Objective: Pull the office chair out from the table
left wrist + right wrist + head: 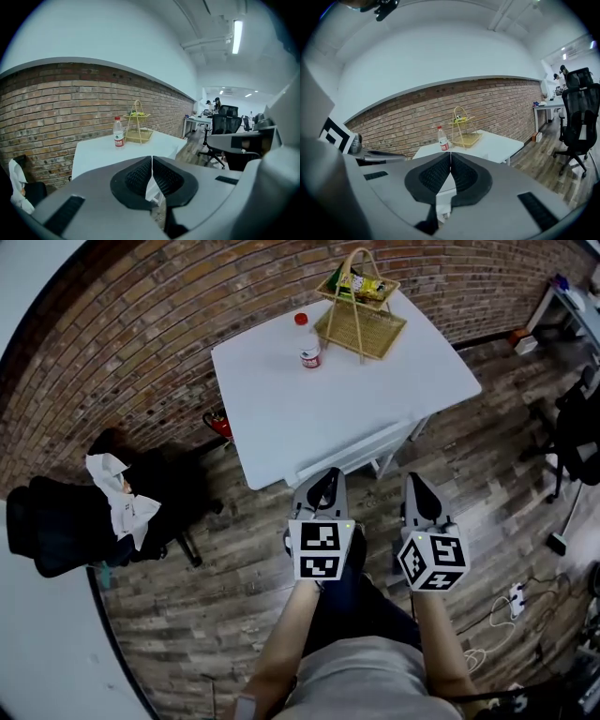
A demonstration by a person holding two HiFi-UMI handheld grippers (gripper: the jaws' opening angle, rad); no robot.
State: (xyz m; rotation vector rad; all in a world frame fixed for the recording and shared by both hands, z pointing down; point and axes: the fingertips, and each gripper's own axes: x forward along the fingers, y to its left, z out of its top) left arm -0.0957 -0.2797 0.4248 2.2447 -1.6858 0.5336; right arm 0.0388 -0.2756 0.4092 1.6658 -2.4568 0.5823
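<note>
You're at the reaching step, with your left gripper (pixel 324 486) and right gripper (pixel 418 489) both empty, jaws pressed together, just short of the white chair (pixel 352 457) tucked under the table's (pixel 281 399) near edge, so next open them and grasp its back.

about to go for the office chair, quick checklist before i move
1. Left gripper open for a grasp: not ok, jaws together with nothing between them.
2. Right gripper open: not ok, same state.
3. Office chair located: ok, it is black and stands left of the table by the brick wall, apart from the table.
4. Chair free of loose items: not ok, a white cloth is draped over it.
5. Bottle and basket stand steady: ok, both are upright on the table.
6. Chair's wheels free: cannot tell, the base is in shadow.
</note>
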